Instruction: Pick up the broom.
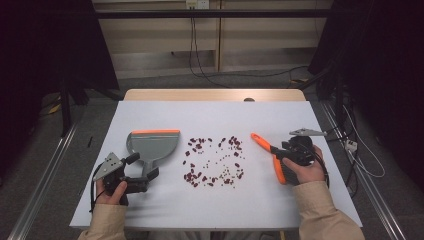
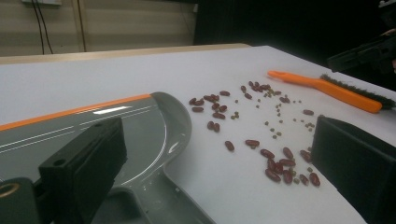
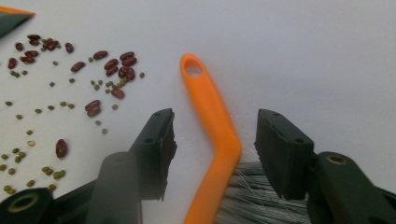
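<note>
Orange brush [image 3: 212, 121] flat beside beans [image 1: 212, 162]

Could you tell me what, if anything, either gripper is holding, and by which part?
Nothing is held: right gripper straddles the orange plastic brush untouched; left gripper is open beside the grey dustpan.

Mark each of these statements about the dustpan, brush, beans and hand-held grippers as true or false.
1. The brush lies between the right hand-held gripper's jaws, which stand apart from its handle. True.
2. The beans are already inside the dustpan. False: they lie scattered on the white table, between dustpan and brush.
3. The left hand-held gripper is at the dustpan's handle. True.
4. The brush's handle is grey. False: it is orange.
5. Only red beans are on the table. False: small green ones lie among them.
</note>
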A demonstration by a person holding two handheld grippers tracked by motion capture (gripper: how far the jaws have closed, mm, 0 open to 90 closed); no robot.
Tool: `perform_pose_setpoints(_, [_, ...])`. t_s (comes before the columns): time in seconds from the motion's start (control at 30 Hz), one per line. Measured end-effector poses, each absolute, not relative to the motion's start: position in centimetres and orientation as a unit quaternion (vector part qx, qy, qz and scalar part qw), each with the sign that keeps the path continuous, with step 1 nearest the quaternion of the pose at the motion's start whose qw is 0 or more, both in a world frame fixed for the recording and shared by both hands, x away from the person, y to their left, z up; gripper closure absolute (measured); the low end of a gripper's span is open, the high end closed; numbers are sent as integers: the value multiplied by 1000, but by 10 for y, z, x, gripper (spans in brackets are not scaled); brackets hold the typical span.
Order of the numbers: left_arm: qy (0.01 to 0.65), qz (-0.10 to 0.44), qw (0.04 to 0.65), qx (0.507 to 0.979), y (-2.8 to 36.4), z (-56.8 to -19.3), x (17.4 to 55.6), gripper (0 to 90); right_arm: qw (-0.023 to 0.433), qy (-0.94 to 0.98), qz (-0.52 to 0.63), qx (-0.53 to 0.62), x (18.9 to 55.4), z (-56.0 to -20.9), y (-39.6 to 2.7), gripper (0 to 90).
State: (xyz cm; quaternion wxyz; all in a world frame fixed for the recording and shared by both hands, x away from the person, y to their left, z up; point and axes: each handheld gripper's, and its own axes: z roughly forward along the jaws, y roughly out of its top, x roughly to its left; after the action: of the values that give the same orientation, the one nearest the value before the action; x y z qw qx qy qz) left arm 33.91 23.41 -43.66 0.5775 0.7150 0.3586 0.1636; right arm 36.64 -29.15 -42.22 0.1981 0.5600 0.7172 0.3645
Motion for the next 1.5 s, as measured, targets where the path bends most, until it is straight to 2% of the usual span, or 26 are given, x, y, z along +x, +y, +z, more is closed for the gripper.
perform_pose_setpoints(0.2, [355,163,577,717,234,-437,339,35,180,734,322,570,380,-421,-291,568])
perform_pose_setpoints(0.23, [356,162,578,716,234,-437,339,35,173,737,305,578,383,-422,-290,607])
perform_pose_setpoints(0.67, [355,161,574,721,233,-438,341,34,144,755,246,591,399,-437,-283,702])
perform_pose_setpoints(0.87, [354,161,576,719,233,-437,341,34,136,770,201,591,411,-441,-273,677])
perform_pose_setpoints(0.97, [351,161,576,721,232,-437,341,34,114,761,211,603,413,-441,-278,680])
perform_pose_setpoints(1.5, [347,169,587,711,223,-434,349,36,129,770,209,590,413,-438,-276,699])
